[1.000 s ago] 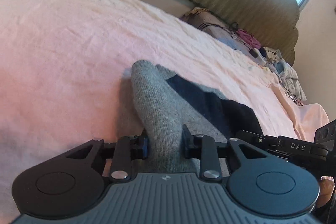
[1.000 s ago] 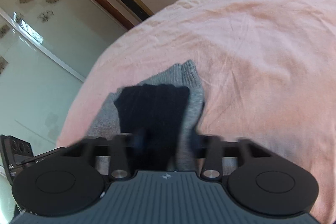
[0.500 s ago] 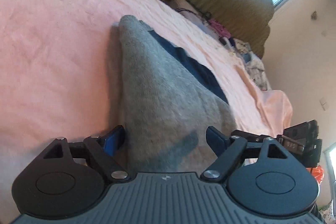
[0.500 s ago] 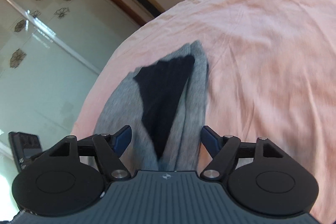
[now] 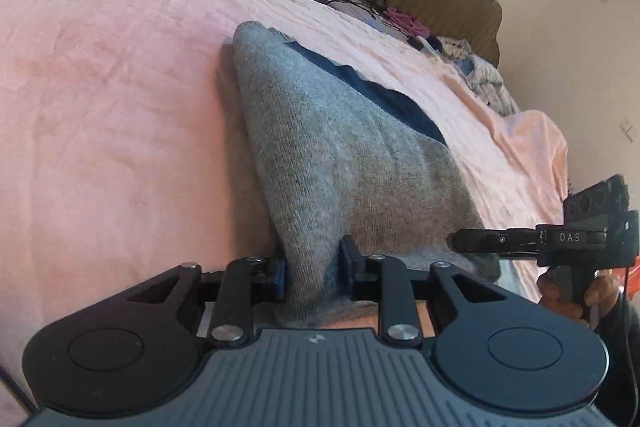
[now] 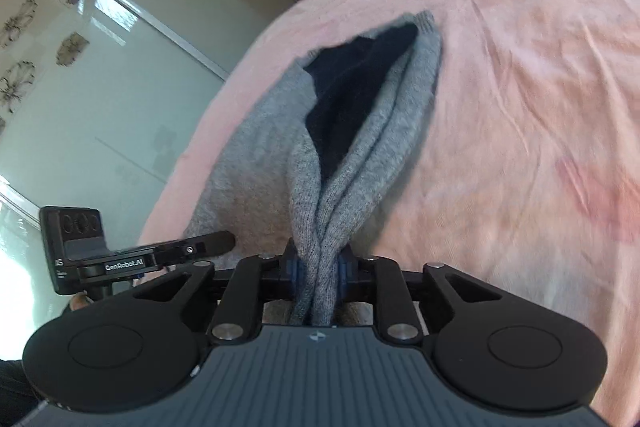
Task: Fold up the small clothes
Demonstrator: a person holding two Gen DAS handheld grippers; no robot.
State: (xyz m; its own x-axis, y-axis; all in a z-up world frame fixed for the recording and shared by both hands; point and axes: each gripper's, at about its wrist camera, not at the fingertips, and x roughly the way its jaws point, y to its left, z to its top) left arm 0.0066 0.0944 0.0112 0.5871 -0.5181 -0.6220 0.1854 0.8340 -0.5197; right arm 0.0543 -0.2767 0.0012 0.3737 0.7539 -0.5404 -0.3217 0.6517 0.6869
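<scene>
Closing both hand-held grippers, left (image 5: 313,275) and right (image 6: 318,273), on the grey garment's (image 5: 340,163) near edge; next, fold it toward twelve o'clock.

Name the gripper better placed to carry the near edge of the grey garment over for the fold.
Probably neither alone. The left gripper and right gripper are each closing on a near corner of the grey garment, so both should carry it together.
</scene>
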